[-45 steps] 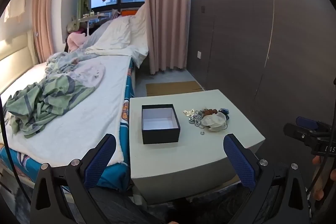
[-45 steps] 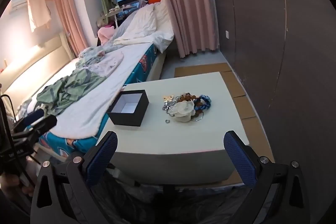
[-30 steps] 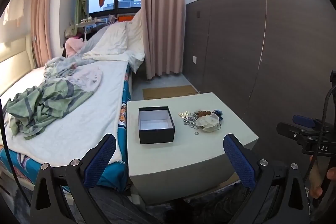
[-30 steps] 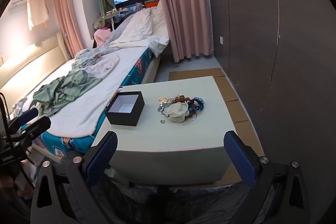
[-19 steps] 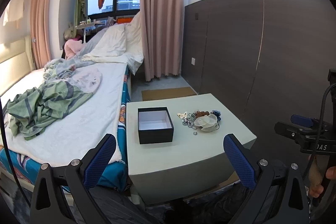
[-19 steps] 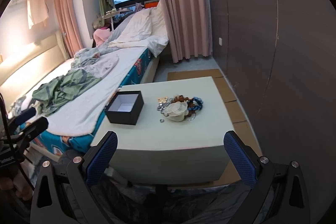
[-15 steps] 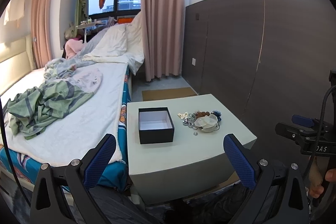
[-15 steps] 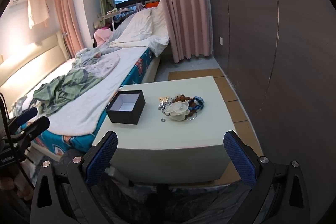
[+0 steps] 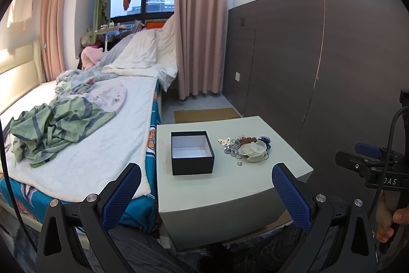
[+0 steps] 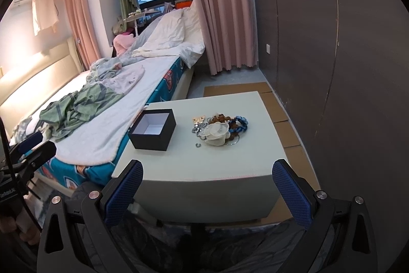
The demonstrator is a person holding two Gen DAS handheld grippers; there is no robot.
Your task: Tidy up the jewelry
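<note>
An open black box (image 9: 191, 152) (image 10: 153, 129) with a white inside stands on the pale low table (image 9: 217, 186) (image 10: 217, 163). To its right lies a heap of jewelry (image 9: 246, 147) (image 10: 219, 128): silver rings, a gold butterfly piece, brown beads, a blue bracelet and white shell-like pieces. One small ring (image 9: 239, 163) (image 10: 197, 144) lies apart at the heap's near side. My left gripper (image 9: 205, 189) and right gripper (image 10: 207, 187) hang open before the table's near edge, well short of the box and heap, holding nothing.
A bed (image 9: 84, 145) with a white blanket and crumpled green striped cloth (image 9: 53, 124) runs along the table's left side. A dark panelled wall (image 9: 319, 73) stands to the right. Cardboard sheets (image 10: 281, 117) lie on the floor by it. A hand (image 9: 388, 219) grips the right tool.
Both grippers drew back and rose from the table over the first second, then edged slightly closer again. Both stayed open; the box and jewelry have not moved.
</note>
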